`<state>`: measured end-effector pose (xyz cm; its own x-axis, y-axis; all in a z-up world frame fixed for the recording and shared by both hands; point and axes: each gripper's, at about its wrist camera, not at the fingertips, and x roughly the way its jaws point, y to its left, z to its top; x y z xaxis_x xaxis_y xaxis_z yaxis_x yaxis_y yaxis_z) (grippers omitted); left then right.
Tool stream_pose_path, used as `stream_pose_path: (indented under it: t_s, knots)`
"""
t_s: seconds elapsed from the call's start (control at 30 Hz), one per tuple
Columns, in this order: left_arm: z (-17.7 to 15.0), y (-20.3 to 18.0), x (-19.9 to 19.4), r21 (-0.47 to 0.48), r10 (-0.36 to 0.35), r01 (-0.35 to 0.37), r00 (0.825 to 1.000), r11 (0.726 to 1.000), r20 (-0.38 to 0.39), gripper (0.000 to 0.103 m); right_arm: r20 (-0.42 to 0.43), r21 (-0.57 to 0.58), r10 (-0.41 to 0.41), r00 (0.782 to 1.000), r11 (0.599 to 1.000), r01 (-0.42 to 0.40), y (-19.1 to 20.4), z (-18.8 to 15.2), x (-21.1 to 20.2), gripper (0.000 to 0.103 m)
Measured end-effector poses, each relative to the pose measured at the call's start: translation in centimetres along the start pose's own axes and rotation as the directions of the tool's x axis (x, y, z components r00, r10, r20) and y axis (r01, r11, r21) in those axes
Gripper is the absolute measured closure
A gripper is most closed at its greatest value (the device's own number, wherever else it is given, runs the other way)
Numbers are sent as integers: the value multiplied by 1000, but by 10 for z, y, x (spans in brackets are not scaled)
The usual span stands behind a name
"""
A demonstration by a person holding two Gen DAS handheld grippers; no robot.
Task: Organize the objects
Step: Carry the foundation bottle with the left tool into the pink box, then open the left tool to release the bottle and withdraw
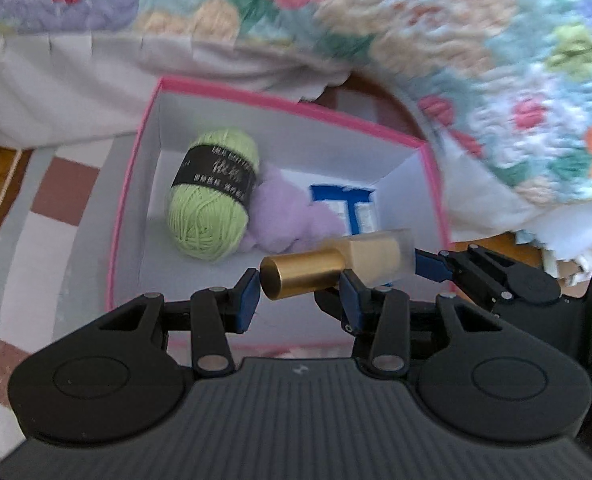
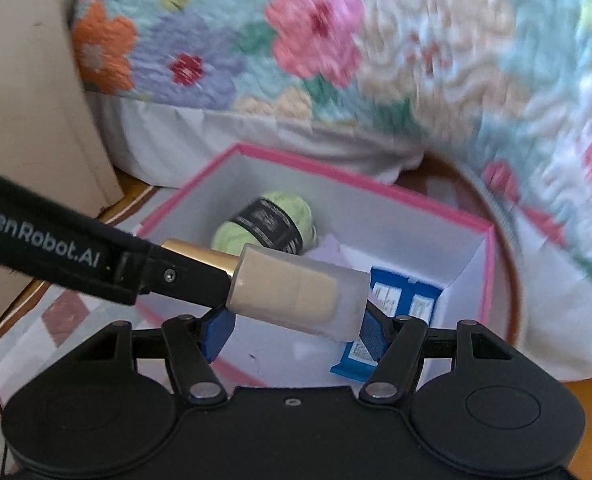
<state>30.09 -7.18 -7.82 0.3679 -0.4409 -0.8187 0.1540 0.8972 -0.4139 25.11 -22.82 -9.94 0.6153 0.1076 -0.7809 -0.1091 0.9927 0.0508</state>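
Bottle [image 1: 327, 266] between both hand-held grippers [image 1: 297, 292]

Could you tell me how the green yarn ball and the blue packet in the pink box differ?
The yarn ball is plump, rounded and pale green with a black printed band; the blue packet is thin, flat and blue with white label panels. The yarn sits toward the box's left side, while the packet lies by the right wall, partly hidden behind the held bottle. Both rest inside the pink box.
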Motion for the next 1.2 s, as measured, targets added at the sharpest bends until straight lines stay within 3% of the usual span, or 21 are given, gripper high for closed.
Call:
stream_pose_path:
  t_s: [0.17, 0.47, 0.73, 0.8, 0.83, 1.2]
  knots:
    - [6, 14, 36, -46, 17, -20, 998, 999, -66, 62, -86, 41, 16, 996, 999, -12, -12, -4, 42, 33]
    - [4, 29, 65, -62, 58, -67, 990, 996, -129, 62, -208, 158, 102, 973, 985, -69, -22, -8, 82, 33]
    - [-1, 37, 75, -112, 55, -69, 991, 991, -125, 61, -287, 176, 102, 953, 983, -53, -24, -10, 96, 32]
    - [-3, 33, 69, -99, 69, -78, 994, 992, -90, 57, -267, 191, 101, 958, 980, -50, -26, -9, 90, 30]
    - [-3, 31, 66, -89, 69, -76, 994, 993, -81, 55, -256, 191, 91, 962, 981, -42, -26, -9, 87, 24]
    - [-12, 6, -4, -1, 96, -96, 995, 995, -32, 46, -123, 103, 66, 990, 993, -54, -22, 1, -7, 23]
